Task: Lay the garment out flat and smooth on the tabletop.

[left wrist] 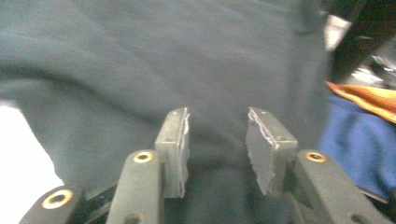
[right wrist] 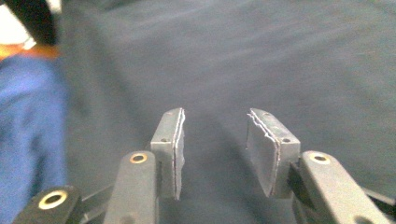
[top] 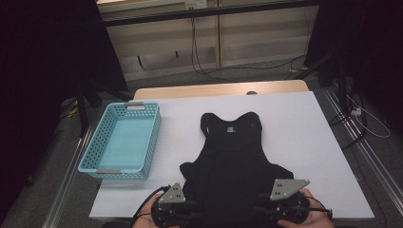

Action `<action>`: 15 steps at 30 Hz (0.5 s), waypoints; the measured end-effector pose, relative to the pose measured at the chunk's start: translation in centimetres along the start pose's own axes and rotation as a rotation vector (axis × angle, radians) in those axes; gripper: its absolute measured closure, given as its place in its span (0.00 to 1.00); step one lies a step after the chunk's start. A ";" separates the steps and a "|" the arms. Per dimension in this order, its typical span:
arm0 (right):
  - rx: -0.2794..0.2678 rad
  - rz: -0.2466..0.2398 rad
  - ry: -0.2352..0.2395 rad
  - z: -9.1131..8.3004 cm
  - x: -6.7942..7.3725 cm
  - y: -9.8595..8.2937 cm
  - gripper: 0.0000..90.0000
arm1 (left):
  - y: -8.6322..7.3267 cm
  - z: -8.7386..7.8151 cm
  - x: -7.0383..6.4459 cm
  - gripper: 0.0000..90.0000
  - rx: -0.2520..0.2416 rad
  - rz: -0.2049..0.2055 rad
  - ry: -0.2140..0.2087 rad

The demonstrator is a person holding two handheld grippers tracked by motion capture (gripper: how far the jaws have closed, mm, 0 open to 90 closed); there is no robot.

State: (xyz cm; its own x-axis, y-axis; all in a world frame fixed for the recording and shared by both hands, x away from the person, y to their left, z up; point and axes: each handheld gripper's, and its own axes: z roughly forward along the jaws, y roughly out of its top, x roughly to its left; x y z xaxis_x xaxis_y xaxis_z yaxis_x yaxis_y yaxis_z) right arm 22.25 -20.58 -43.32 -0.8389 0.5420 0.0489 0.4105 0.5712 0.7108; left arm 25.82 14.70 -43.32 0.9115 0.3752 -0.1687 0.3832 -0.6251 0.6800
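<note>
The white-covered rectangular table (top: pixel 304 128) takes up most of my high view, and on it the black sleeveless fabric vest (top: pixel 233 156) lies flat, neck away from me, hem at the near edge, roughly in the middle. To its left, apart from it, stands a light blue perforated plastic basket (top: pixel 124 141), with nothing inside. My left gripper (top: pixel 177 209) sits at the vest's near left corner and my right gripper (top: pixel 285 206) at its near right corner. In the left gripper view the left gripper (left wrist: pixel 218 140) has its jaws parted over dark cloth, nothing pinched between them; the right gripper (right wrist: pixel 215 140) is likewise spread above the fabric in the right gripper view. I judge the vest light, limp and prone to sagging and bunching, not slippery or fragile, so I would pinch the hem at both corners, catching both layers, to keep it spread when lifted.
</note>
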 end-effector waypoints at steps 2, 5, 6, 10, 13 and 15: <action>-0.015 0.035 -0.049 -0.3 -1.1 0.0 0.62 | 0.3 0.0 0.8 0.64 -0.006 -0.005 0.022; -0.030 0.082 -0.126 -1.0 -2.9 -0.2 0.66 | 0.7 -0.1 2.1 0.64 -0.019 -0.011 0.053; -0.038 0.095 -0.149 -1.3 -3.5 -0.3 0.68 | 0.8 -0.1 2.5 0.65 -0.021 -0.014 0.072; -0.038 0.145 -0.254 -2.4 -6.3 -0.7 0.79 | 1.1 -0.2 4.8 0.71 -0.016 -0.044 0.125; -0.037 0.185 -0.304 -2.8 -8.4 -1.3 0.85 | 1.0 0.1 5.8 0.73 -0.011 -0.066 0.149; -0.037 0.197 -0.339 -3.0 -9.1 -1.7 0.86 | 0.8 0.2 6.0 0.73 -0.003 -0.060 0.157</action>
State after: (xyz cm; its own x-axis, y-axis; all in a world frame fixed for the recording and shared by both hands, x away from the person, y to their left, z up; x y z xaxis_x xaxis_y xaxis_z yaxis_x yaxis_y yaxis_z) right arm 28.17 -28.33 -42.90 -0.5773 0.8154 -0.0435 0.5333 0.4169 0.7361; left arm 31.64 16.31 -43.97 0.8521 0.5146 -0.0959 0.4360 -0.5963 0.6740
